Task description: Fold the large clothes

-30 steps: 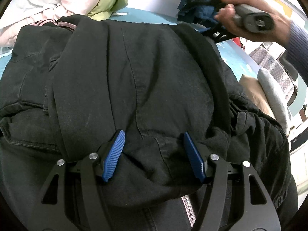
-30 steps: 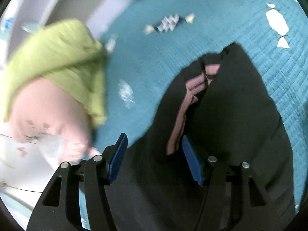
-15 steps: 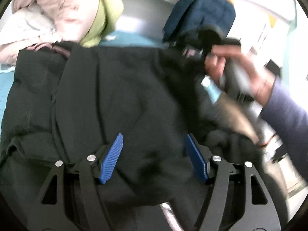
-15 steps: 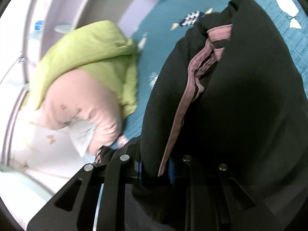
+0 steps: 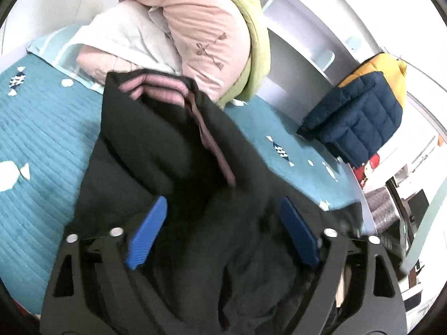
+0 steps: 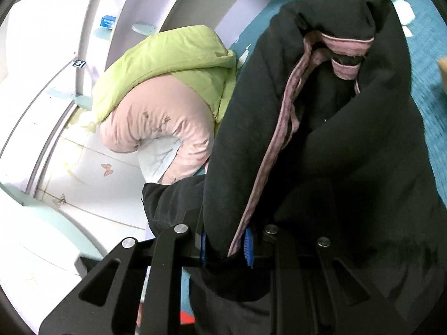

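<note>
A large black jacket point(image 5: 173, 150) with a pink-striped inner trim lies bunched on the teal bed cover point(image 5: 42, 139). My left gripper point(image 5: 220, 231) is open, its blue pads on either side of a fold of the black cloth. My right gripper point(image 6: 226, 241) is shut on the edge of the black jacket point(image 6: 321, 139) next to the pink trim point(image 6: 279, 128) and holds it lifted, so the collar end hangs forward above the bed.
A pile of pink, white and lime-green bedding point(image 5: 195, 28) sits at the head of the bed and shows in the right wrist view too point(image 6: 167, 83). A navy and yellow puffer jacket point(image 5: 360, 117) lies at the far right edge. White wall shelves point(image 6: 69, 55) stand behind.
My right gripper closed on the jacket's trimmed edge and lifted it. The jacket's top part has been pulled up and over. The left view has swung toward the head of the bed.
</note>
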A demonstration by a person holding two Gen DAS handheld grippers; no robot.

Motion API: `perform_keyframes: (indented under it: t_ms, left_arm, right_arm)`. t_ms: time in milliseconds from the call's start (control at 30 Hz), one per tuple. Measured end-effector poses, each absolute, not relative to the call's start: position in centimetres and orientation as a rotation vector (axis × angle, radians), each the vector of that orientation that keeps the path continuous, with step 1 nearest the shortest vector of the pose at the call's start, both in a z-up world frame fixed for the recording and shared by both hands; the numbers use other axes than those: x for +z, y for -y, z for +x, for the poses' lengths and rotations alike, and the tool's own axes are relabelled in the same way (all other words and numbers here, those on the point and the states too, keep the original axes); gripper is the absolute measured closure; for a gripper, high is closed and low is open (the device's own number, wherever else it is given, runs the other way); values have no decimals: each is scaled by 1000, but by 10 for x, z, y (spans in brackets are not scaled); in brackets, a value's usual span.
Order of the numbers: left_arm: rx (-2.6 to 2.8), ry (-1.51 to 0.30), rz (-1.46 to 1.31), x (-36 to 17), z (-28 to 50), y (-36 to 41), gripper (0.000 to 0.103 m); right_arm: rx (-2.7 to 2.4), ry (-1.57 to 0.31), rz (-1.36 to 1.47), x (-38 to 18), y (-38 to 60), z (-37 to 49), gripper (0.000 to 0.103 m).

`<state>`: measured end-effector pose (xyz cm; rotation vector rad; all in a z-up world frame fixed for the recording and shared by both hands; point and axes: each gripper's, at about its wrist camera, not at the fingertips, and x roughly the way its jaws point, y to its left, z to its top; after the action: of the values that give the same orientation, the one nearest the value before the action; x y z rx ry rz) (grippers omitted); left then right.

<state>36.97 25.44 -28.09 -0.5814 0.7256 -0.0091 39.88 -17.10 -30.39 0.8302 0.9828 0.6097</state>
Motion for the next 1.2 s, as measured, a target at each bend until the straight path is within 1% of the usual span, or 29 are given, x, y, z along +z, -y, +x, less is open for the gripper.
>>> perform_keyframes:
  t_ms: [100,200,300,333,400,467,567,667,833,1000,1100,1200]
  left_arm:
    - [-10,-739,-549,-266,386,-249,14]
    - [-24,-769,-577,-260,394,-244,14]
    - [21,-867,-615,-271,395,-249,14]
    - [24,-874,-634,-275,390,-250,14]
    - [35,-858,-654,-278,373,-252,15]
    - [38,-805,-646,-276,342,-249,17]
    - [49,-808,-605,-282,302,-240,17]
    - [49,-861,-645,-301,264,-241,17]
    - [72,-937,-600,-326,212,-232,17]
    - [96,-1016,-587,-353,184,-229,17]
    - [102,-1047,-560,-360,172,-229,17]
    - [61,-1083,-595,-361,160,-229,16]
  right_arm:
    - [601,-975,824,-300,174,377,85]
    - [601,-977,821,-298,176,360,85]
    - [603,-979,828,-296,185,336,85]
    - [605,-981,827,-298,188,327,85]
    - [604,-988,829,-298,194,312,85]
    - [600,-995,820,-299,198,298,85]
    - [582,-1027,817,-304,203,276,85]
    - [553,-1065,821,-312,208,249,85]
    - [512,-1123,810,-329,211,208,85]
    - [463,-1200,784,-346,208,182,85]
    - [420,-1246,699,-356,196,172,85]
    - [379,-1281,657,-368,187,172,85]
